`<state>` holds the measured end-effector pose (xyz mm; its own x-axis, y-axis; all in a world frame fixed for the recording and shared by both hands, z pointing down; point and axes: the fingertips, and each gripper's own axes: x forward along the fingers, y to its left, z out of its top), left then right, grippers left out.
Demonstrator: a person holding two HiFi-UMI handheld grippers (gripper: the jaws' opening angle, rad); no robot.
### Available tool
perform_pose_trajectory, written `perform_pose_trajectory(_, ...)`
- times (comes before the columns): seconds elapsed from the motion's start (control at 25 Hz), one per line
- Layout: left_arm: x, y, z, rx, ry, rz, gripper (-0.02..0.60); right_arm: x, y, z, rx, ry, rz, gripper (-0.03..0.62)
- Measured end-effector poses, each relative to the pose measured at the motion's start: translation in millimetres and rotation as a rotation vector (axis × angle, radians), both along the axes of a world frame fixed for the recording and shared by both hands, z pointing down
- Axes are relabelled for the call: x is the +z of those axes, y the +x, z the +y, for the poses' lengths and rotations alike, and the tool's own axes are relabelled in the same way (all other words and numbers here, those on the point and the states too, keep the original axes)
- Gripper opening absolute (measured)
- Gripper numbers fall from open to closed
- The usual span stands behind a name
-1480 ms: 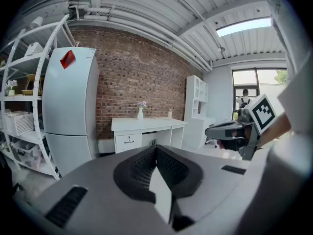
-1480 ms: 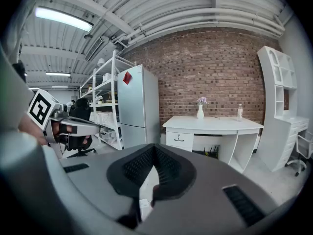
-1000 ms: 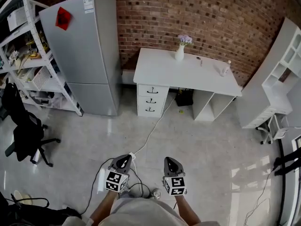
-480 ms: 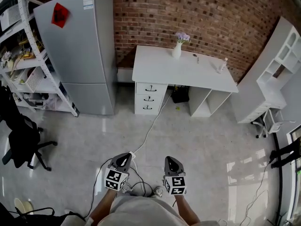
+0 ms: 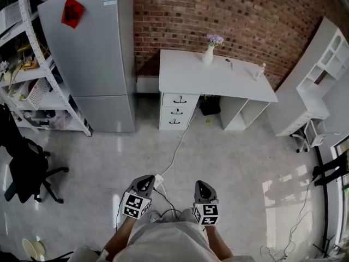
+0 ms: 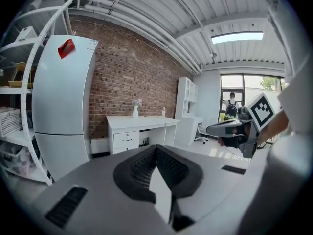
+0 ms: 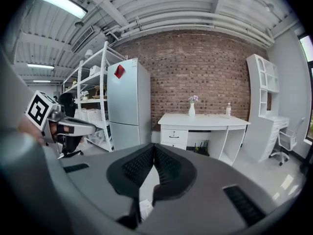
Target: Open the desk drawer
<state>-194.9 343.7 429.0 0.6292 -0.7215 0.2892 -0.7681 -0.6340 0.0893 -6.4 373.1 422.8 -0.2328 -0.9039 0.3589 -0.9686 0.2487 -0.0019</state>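
**Left gripper** [image 5: 145,179]: jaws closed tip to tip with nothing between them, as its own view confirms [image 6: 156,149]. It is held low in front of the person and points toward the far wall.

**Right gripper** [image 5: 201,184]: jaws closed and empty [image 7: 154,149]. It is level with the left gripper and apart from it.

**Cable** [image 5: 177,149]: white, lying on the pale floor. It runs from near the left gripper's tip toward the desk.

**Desk** [image 5: 229,83]: white, set against the brick wall [image 5: 245,21], across the floor and well apart from both grippers.

**Drawers** [image 5: 177,111]: three, stacked under the desk's left end. Each has a dark handle, and all are shut.

**Vase** [image 5: 208,57]: white, holding pale flowers, at the desk's back edge.

**Bottle** [image 5: 262,70]: small, near the desk's right end.

**Fridge** [image 5: 92,64]: grey, two doors, just left of the desk. A red tag [image 5: 72,12] is on the upper door.

**Shelf rack** [image 5: 27,64]: white and loaded, at the far left.

**Office chair** [image 5: 22,157]: black, in front of the rack.

**Bookcase** [image 5: 322,81]: white, to the right of the desk.
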Motion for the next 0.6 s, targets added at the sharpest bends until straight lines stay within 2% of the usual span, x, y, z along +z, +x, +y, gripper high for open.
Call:
perform_pose_trajectory(0.32, 5, -12, -11, 0.025, -0.010, 0.017, 0.012, 10, -9, -8, 0.023, -0.023, 0.001, 0.017)
perform_pose_trajectory(0.6, 10, -15, -33, 0.011, -0.012, 0.006, 0.012, 25, -9, -26, 0.014, -0.035, -0.014, 0.017)
